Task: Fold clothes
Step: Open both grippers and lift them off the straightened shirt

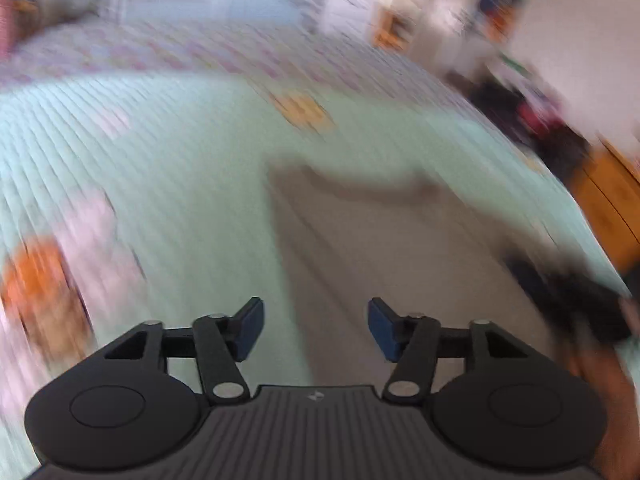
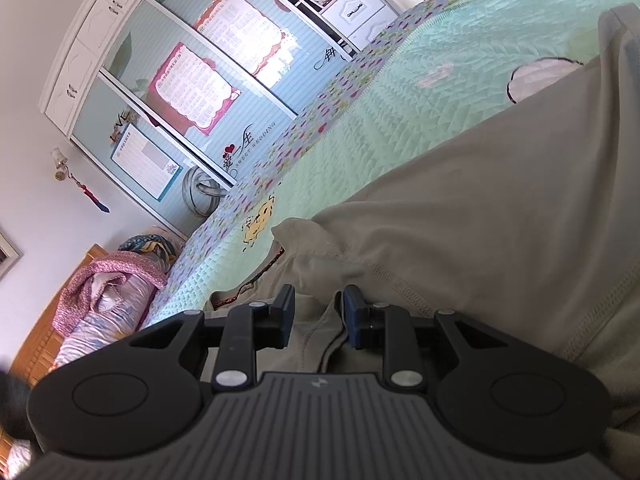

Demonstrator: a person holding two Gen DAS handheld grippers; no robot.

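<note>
A beige-grey garment (image 1: 380, 232) lies spread on a mint green quilted bedspread (image 1: 140, 152). The left wrist view is motion-blurred. My left gripper (image 1: 316, 328) is open and empty, above the garment's left edge. My right gripper (image 1: 568, 300) shows as a dark blur at the garment's right side. In the right wrist view the garment (image 2: 480, 200) fills the right half, and my right gripper (image 2: 318, 316) has its jaws partly closed with a fold of the garment's hem between its fingers (image 2: 354, 316).
A wardrobe with sliding doors and posters (image 2: 192, 80) stands beyond the bed. Folded bedding (image 2: 108, 300) lies by the wooden headboard (image 2: 36, 344). A white drawer unit (image 2: 356, 12) and wooden furniture (image 1: 608, 208) stand beside the bed.
</note>
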